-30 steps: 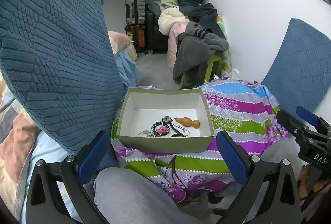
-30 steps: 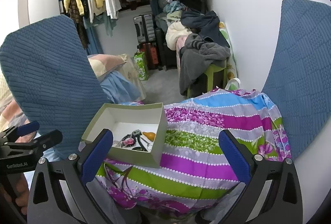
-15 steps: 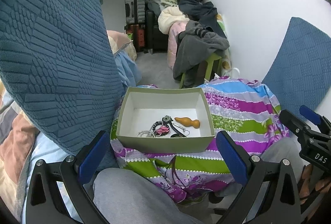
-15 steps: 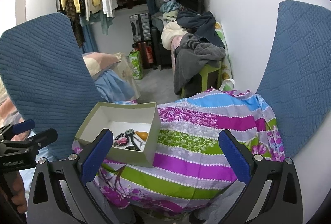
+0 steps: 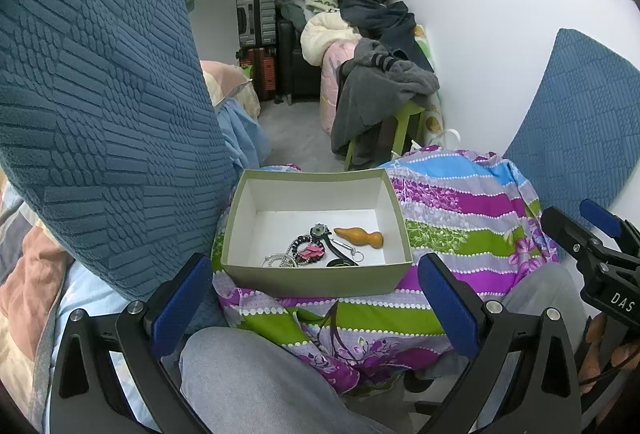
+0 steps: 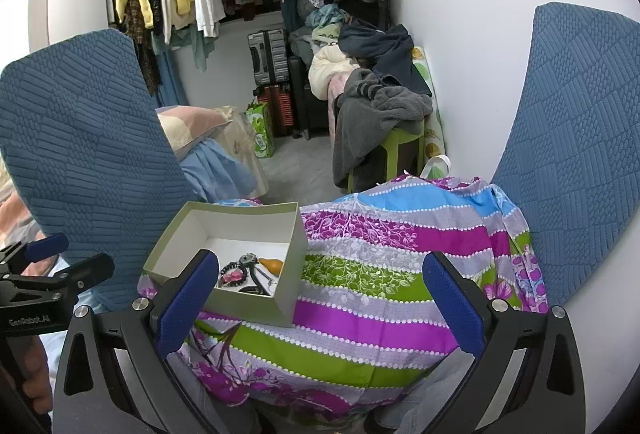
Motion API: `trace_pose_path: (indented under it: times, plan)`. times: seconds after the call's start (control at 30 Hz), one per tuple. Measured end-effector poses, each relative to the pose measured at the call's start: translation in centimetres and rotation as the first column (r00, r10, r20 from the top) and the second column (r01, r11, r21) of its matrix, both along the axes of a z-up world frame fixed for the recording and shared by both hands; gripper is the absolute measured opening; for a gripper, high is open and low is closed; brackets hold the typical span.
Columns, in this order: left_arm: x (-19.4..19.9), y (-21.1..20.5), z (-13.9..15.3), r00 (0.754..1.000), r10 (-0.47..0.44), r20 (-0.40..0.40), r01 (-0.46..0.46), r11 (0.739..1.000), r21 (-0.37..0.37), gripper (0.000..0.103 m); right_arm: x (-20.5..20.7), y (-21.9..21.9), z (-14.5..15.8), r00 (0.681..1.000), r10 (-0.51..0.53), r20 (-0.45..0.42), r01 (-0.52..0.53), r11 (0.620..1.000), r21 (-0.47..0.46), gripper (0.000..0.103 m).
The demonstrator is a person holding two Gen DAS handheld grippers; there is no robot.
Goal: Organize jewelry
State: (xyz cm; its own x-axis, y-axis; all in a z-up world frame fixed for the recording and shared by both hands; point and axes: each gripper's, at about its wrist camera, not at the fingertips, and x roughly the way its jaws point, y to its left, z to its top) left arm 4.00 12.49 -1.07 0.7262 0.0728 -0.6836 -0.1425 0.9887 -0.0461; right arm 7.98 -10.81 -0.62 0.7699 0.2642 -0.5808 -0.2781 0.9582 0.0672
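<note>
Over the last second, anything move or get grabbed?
Nothing grabbed or released. The right gripper drifted slightly right and up: in its view the box slid left and the clothes rail shows more. The left gripper barely shifted; in its view the right gripper sits marginally lower. Both stay open and empty. The jewelry and orange gourd charm lie unmoved in the box on the striped cloth.

Left wrist view looked forward and down between its own tongs (image 5: 316, 298), close above the open box (image 5: 316, 280) on the striped cloth (image 5: 460, 230). Right wrist view faced likewise from farther right, with the box (image 6: 256, 300) lower left. Both shared the box, the cloth (image 6: 384, 274) and the clothes-filled room beyond.
</note>
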Motion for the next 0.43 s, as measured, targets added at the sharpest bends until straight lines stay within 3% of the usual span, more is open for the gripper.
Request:
trace_pose_path:
  times: [0.43]
  plan:
    - [0.21, 0.41, -0.21, 1.000, -0.005, -0.003, 0.005, 1.000, -0.002, 0.102, -0.13, 0.46, 0.09, 1.000, 0.007, -0.006, -0.007, 1.000, -0.001, 0.103]
